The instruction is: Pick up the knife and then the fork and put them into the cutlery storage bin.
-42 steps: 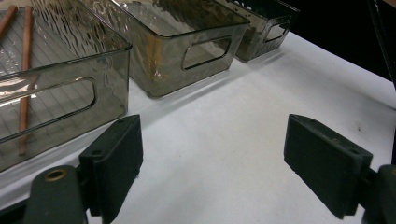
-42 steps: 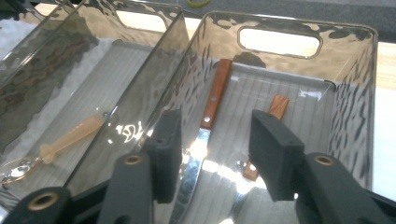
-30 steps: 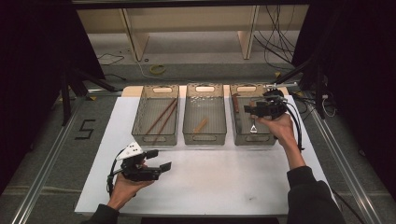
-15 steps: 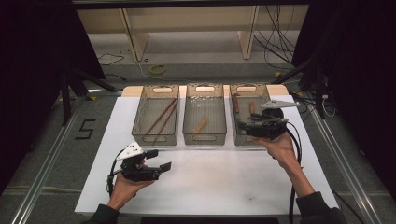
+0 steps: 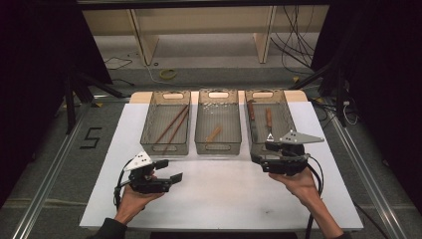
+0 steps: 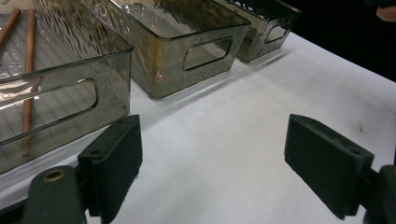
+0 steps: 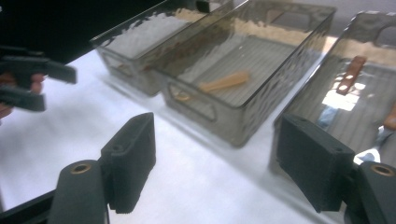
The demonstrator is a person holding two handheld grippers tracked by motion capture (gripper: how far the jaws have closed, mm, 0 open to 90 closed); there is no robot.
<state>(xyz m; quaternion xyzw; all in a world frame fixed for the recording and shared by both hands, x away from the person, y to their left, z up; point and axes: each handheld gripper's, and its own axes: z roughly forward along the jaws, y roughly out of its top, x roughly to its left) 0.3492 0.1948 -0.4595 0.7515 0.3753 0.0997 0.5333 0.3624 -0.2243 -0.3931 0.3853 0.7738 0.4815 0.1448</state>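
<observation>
At lower right of the high view, my right gripper [image 5: 261, 160], jaws just opening and empty, nears the right bin [image 5: 287, 99]; its knives [image 5: 269, 118] look light, stiff, slippery, best gripped by the wooden handles.

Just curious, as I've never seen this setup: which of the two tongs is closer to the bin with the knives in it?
Right. The right tongs hang open just in front of the knife bin's near wall; the left tongs sit open across the table, below the chopstick bin.

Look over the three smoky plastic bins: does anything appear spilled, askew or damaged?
Nothing stands out. The left bin holds brown wooden chopsticks, the middle bin a small wooden spoon, the right bin wooden-handled knives; all sit upright in a row.
</observation>
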